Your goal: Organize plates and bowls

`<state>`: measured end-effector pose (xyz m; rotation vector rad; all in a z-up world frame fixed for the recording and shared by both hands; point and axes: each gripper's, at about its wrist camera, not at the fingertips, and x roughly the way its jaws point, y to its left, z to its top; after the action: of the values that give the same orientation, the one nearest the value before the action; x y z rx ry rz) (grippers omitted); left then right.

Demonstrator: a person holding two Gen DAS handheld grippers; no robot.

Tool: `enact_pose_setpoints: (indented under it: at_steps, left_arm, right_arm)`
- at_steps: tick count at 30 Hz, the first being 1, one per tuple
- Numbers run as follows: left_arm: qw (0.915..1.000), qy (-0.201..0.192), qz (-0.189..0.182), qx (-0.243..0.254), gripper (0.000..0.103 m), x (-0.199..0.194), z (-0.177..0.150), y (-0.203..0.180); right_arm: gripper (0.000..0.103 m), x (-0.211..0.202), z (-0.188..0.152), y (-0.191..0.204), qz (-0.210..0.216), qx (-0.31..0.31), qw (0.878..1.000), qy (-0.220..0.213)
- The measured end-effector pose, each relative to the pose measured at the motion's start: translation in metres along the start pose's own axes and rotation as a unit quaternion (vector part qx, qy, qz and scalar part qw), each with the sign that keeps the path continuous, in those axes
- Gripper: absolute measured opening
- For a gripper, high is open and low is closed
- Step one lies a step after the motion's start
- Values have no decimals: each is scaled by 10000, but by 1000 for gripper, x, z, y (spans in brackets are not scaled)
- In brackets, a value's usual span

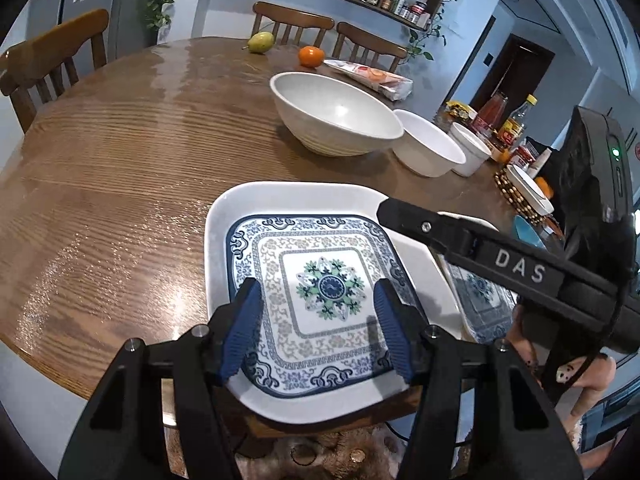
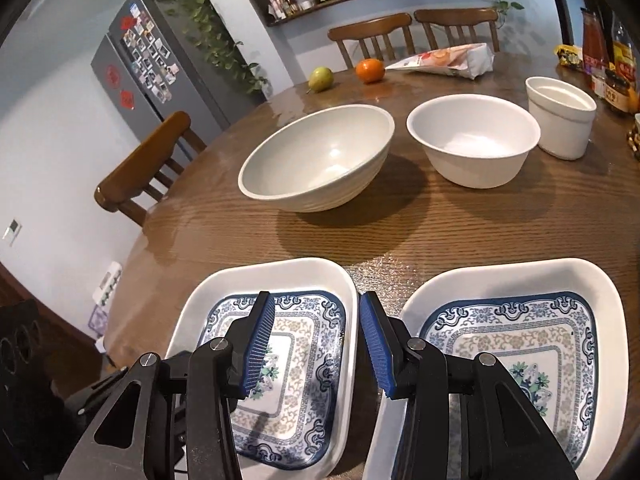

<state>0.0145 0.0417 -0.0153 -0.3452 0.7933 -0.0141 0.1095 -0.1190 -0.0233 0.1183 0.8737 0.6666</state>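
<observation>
My left gripper (image 1: 318, 320) hangs with jaws spread wide and nothing between the blue ribbed pads (image 1: 245, 330), poised over the near half of the left patterned plate (image 1: 296, 280). That plate, square with a white rim and a blue-and-green floral centre, is my landmark; it lies flat at the near edge of the round wooden table (image 1: 120, 152), its near rim overhanging the table edge. My right gripper (image 2: 318, 344) is also agape and empty, its left pad (image 2: 260, 344) above the landmark plate's right half and its right pad over the gap just right of it. From the left wrist view the right gripper's black arm marked DAS crosses above the plate's far right corner. Just right of the landmark plate lies a second patterned plate (image 2: 516, 344) of the same design, close beside it with a strip of bare wood between. Beyond the landmark plate sits a large grey-white ribbed bowl (image 2: 320, 160), to its right a medium white bowl (image 2: 474, 140), and further right a small straight-walled white cup-like bowl (image 2: 560, 116), standing in a row, all upright and empty. Far beyond the landmark plate lie a green pear (image 2: 321, 79), an orange (image 2: 370, 70) and a flat snack packet (image 2: 448, 60).
</observation>
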Motion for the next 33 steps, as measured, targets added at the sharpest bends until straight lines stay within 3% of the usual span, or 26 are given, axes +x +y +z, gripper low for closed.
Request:
enact_pose_setpoints:
  at_steps: [5,13,18,20,23,28,33]
  left_arm:
    - [9995,-74,303,-42,57,3,6,7]
    - [9993,-62,367,-50,56,4,14,8]
    - [9997,-130,-207,-28,58,-12,22,-8]
    - [9988,-94,-478,56,59,-13,24,-21]
    - [9965,-12,-804,226,59,-10,22,-42]
    - [9924,214,-1091,530,58,7,12,-83]
    - [9902,409,-1086,772,57,23,5,-103]
  right_arm:
    - [46,8,2,8,61,-99,9999,58]
    - [46,14,7,15,-4,-138,9999,100]
    - [49,-27,8,3,-66,-103,9989,-453]
    - [60,-49,7,-11,-183,41,9974,-703]
    - [67,-80,3,-34,-447,254,9929,-1076]
    - [70,-102,-9,-76,-751,709,9878,-1166]
    - [70,-96,-22,-105,-791,1013,9870,-965]
